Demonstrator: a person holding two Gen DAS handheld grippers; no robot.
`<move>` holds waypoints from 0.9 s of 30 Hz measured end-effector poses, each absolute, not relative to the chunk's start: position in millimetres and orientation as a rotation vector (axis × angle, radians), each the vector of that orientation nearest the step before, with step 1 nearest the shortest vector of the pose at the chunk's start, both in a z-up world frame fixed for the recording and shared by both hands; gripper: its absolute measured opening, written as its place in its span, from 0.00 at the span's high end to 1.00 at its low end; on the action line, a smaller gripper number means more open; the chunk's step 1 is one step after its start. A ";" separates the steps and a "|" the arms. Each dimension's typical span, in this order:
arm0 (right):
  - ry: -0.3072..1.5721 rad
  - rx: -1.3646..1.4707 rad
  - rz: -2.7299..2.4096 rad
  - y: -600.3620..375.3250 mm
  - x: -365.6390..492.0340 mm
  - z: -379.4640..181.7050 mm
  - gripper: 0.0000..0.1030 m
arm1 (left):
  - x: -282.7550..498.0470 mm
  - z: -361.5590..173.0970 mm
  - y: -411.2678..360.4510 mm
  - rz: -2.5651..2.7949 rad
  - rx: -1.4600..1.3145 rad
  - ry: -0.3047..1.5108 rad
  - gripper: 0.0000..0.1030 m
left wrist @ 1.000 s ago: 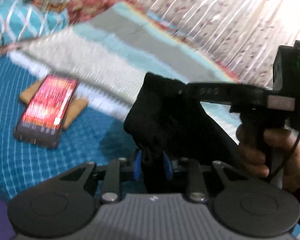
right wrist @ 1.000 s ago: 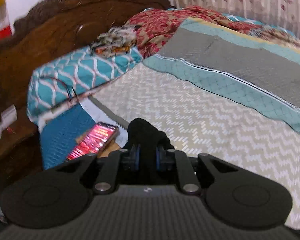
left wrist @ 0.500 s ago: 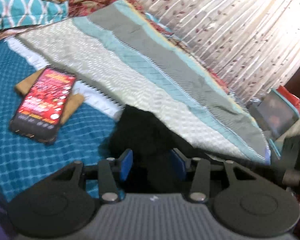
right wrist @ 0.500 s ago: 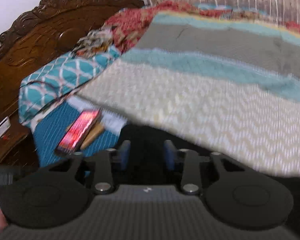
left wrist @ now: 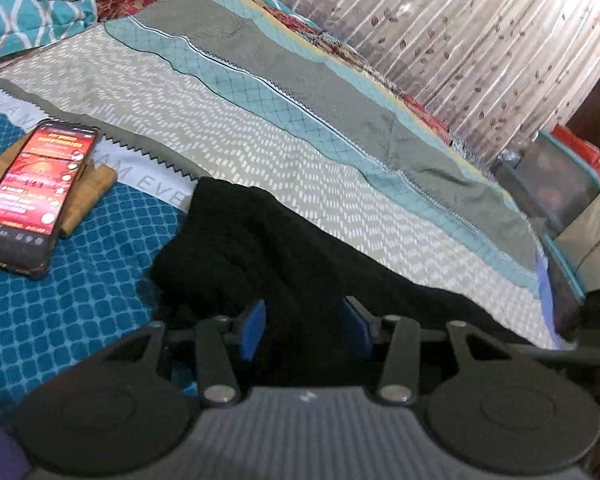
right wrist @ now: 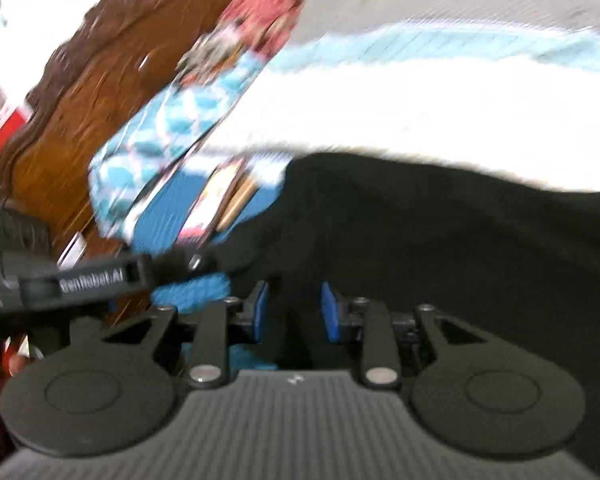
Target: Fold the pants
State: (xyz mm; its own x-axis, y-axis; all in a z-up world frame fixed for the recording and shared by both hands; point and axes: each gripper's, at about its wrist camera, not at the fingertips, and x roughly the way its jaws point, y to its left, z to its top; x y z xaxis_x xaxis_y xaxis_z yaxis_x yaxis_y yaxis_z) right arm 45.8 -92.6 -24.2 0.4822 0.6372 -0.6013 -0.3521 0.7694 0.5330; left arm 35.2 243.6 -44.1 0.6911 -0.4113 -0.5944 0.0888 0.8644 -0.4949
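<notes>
The black pants (left wrist: 260, 248) lie bunched on the bed, stretching from the blue cover to the right over the patterned bedspread (left wrist: 260, 128). My left gripper (left wrist: 306, 328) stands open low over their near edge, its blue pads apart with black cloth lying loose between them. In the blurred right wrist view the pants (right wrist: 420, 232) fill the lower right. My right gripper (right wrist: 294, 316) has its jaws opening, with cloth under and between the pads but not pinched. The left gripper's body (right wrist: 60, 280) shows at the left of that view.
A phone (left wrist: 32, 184) with a lit screen rests on a brown wooden block on the blue cover, left of the pants. Pillows (left wrist: 20, 12) and a carved wooden headboard (right wrist: 80, 112) lie beyond. A curtain (left wrist: 460, 20) and a storage box (left wrist: 552, 184) stand past the bed's far side.
Both grippers were shut on a raised bunch of the pants; both have let go and their pads now stand apart. The pants have dropped onto the bed. The right view has rolled and shifted.
</notes>
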 end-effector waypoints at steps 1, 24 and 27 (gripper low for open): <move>0.872 0.383 0.581 -103.7 44.1 -25.6 0.68 | 38.3 -46.3 238.4 -0.287 -0.435 0.773 0.59; 0.901 0.523 0.102 -249.7 43.6 -86.2 0.78 | 65.3 -67.4 152.3 -0.167 -0.131 0.919 0.55; 0.848 0.652 -0.025 -310.1 27.0 -82.5 0.80 | 67.3 -77.3 154.5 -0.152 -0.119 0.927 0.57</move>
